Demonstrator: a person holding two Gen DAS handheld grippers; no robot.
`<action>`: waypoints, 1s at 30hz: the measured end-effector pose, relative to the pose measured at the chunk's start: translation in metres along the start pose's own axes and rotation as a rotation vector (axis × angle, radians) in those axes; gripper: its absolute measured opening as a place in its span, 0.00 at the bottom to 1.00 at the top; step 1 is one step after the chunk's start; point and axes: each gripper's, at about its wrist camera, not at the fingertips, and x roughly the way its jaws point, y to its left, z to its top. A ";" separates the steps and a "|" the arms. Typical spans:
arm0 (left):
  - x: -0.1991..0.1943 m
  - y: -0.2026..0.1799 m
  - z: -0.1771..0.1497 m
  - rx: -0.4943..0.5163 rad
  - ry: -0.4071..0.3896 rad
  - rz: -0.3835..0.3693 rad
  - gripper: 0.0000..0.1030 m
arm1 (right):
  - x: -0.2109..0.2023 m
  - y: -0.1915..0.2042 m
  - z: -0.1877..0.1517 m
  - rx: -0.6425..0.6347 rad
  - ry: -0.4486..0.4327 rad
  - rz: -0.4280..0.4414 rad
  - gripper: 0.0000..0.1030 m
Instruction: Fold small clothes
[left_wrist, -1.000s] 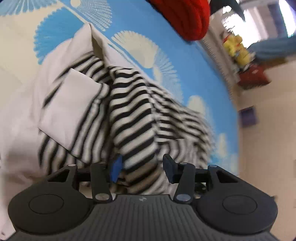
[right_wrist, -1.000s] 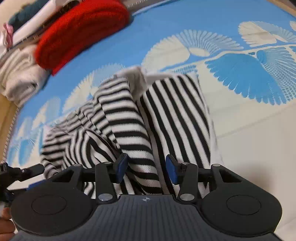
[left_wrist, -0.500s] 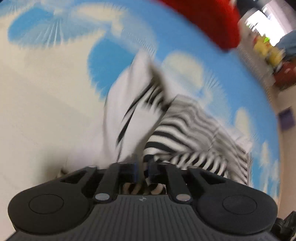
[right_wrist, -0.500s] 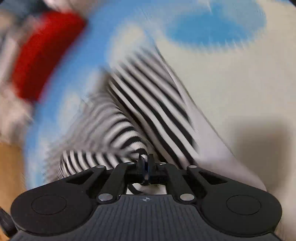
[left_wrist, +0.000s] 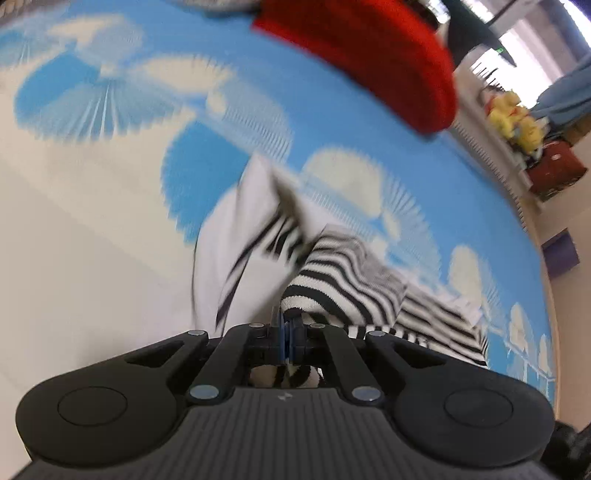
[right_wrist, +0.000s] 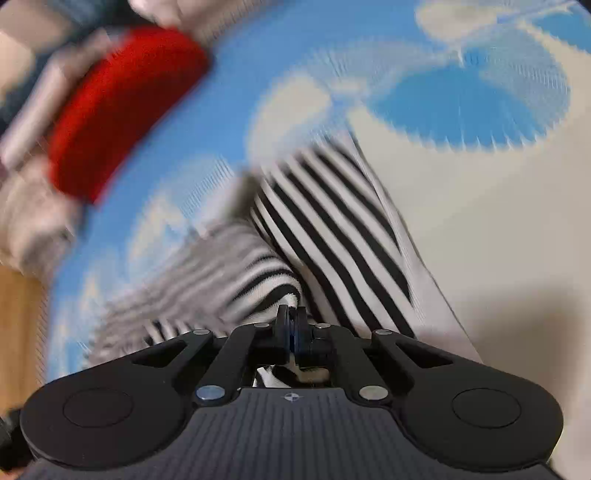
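A small black-and-white striped garment (left_wrist: 332, 273) lies rumpled on a blue and cream patterned bedsheet (left_wrist: 110, 240). My left gripper (left_wrist: 286, 325) is shut on a bunched striped fold at the garment's near edge, and the cloth stretches away from the pinch. In the right wrist view the same striped garment (right_wrist: 332, 229) runs up from my right gripper (right_wrist: 291, 314), which is shut on another striped fold. Cloth also pokes out under both pairs of closed fingers. Both views are blurred by motion.
A folded red knit (left_wrist: 369, 55) lies at the far side of the sheet, also in the right wrist view as a red knit (right_wrist: 118, 110) beside pale folded clothes (right_wrist: 33, 214). Yellow soft toys (left_wrist: 517, 118) and a red box (left_wrist: 554, 170) stand beyond the bed. Wooden floor (right_wrist: 18, 332) shows lower left.
Both grippers closed from open onto striped folds of the garment. The garment has been pulled and drawn taut from the pinches, and both views have swung and blurred.
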 end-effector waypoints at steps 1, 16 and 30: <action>0.001 -0.001 0.000 0.012 0.014 0.027 0.01 | -0.005 0.002 0.001 -0.009 -0.036 0.020 0.01; -0.017 -0.020 -0.009 0.115 -0.074 -0.102 0.33 | -0.024 0.052 -0.012 -0.279 -0.198 -0.002 0.42; 0.006 -0.006 -0.019 0.200 0.067 0.056 0.24 | 0.015 0.022 -0.018 -0.224 0.036 -0.242 0.43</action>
